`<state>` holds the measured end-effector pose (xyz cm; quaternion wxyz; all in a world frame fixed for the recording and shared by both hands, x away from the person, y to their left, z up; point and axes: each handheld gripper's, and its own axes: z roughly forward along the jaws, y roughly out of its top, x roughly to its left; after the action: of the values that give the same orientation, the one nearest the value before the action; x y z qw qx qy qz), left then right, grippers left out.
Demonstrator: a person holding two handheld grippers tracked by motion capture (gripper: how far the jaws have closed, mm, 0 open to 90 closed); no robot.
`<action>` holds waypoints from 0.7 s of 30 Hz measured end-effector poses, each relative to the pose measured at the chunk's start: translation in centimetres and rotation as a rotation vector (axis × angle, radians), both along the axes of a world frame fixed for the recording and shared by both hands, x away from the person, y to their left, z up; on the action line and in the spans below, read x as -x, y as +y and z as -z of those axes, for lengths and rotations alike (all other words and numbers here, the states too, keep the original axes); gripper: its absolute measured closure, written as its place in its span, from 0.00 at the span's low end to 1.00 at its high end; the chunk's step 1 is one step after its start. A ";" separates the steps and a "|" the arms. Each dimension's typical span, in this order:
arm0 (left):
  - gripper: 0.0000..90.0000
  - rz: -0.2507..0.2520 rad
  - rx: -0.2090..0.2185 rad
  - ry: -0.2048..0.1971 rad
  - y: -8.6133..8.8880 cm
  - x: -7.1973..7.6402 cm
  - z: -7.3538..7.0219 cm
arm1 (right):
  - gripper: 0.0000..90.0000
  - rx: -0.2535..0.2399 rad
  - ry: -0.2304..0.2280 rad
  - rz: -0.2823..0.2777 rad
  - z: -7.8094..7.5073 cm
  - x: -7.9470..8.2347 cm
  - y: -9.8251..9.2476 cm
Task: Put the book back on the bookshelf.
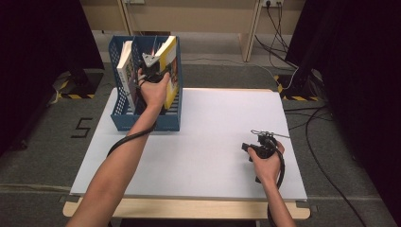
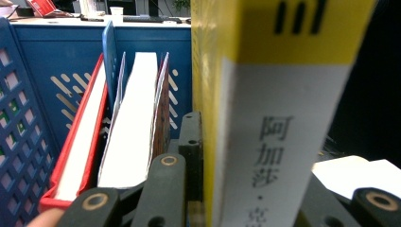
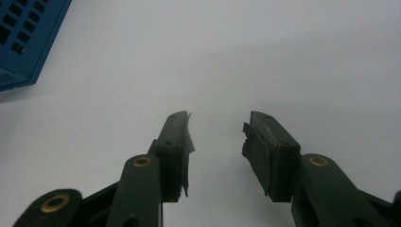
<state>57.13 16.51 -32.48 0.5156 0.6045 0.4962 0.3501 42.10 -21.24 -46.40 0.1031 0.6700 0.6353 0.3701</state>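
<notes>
At the upper left of the high view, the left gripper (image 1: pixel 152 72) pinches a thick yellow-and-white book (image 1: pixel 169 71) by its spine and holds it upright over the right-hand compartment of a blue file rack (image 1: pixel 146 120), while the right gripper (image 1: pixel 265 142) rests at the lower right of the white table (image 1: pixel 213 142) with its jaws spread on nothing. The book, its white spine printed with dark characters under a yellow band, looks heavy for the narrow grip and could twist or slip. Its lower edge might also catch the rack's divider or the white-paged books (image 2: pixel 130 137) already standing there, tipping the rack.
</notes>
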 end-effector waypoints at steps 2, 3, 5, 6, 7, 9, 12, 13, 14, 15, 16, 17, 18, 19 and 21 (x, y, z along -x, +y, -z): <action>0.83 -0.002 -0.003 0.003 0.0 -0.2 0.1 | 0.66 -0.001 0.003 0.001 0.0 0.1 0.0; 0.83 -0.002 -0.003 0.004 -0.1 -0.2 0.2 | 0.66 -0.004 -0.002 0.001 0.1 0.1 -0.1; 0.83 -0.005 -0.003 0.005 -0.2 -0.3 0.2 | 0.66 0.002 -0.005 -0.003 0.1 0.1 -0.2; 0.83 -0.005 -0.003 0.005 -0.2 -0.4 0.3 | 0.66 0.002 -0.006 -0.004 0.1 0.1 -0.2; 0.83 -0.007 -0.005 0.004 -0.3 -0.4 0.3 | 0.66 -0.001 -0.008 0.001 0.2 0.1 -0.2; 0.83 -0.006 -0.004 0.006 -0.4 -0.5 0.5 | 0.66 -0.003 -0.012 0.001 0.2 0.2 -0.3; 0.83 -0.005 -0.007 0.013 -0.4 -0.7 0.6 | 0.66 -0.003 -0.016 0.000 0.2 0.3 -0.3; 0.83 -0.005 -0.007 0.013 -0.5 -0.7 0.6 | 0.65 -0.015 -0.009 0.006 0.3 0.3 -0.2; 0.83 -0.005 -0.006 0.013 -0.4 -0.7 0.6 | 0.66 -0.014 -0.008 0.005 0.3 0.3 -0.3; 0.83 -0.005 -0.006 0.012 -0.4 -0.7 0.6 | 0.66 -0.019 -0.009 0.008 0.4 0.4 -0.4; 0.83 -0.004 -0.010 0.011 -0.4 -0.8 0.6 | 0.66 -0.026 -0.013 0.012 0.4 0.4 -0.4; 0.83 -0.005 -0.010 0.012 -0.4 -0.8 0.6 | 0.66 -0.033 -0.013 0.018 0.5 0.4 -0.4; 0.83 -0.006 -0.010 0.013 -0.4 -0.8 0.6 | 0.66 -0.033 -0.013 0.020 0.5 0.3 -0.4; 0.83 -0.006 -0.010 0.013 -0.4 -0.8 0.6 | 0.66 -0.031 -0.017 0.020 0.5 0.4 -0.3; 0.83 -0.009 -0.011 0.013 -0.5 -0.9 0.6 | 0.65 -0.021 -0.018 0.013 0.5 0.4 -0.4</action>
<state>58.06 16.01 -33.10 0.5076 0.6073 0.5004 0.3510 41.72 -21.62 -46.93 0.1039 0.6717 0.6261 0.3820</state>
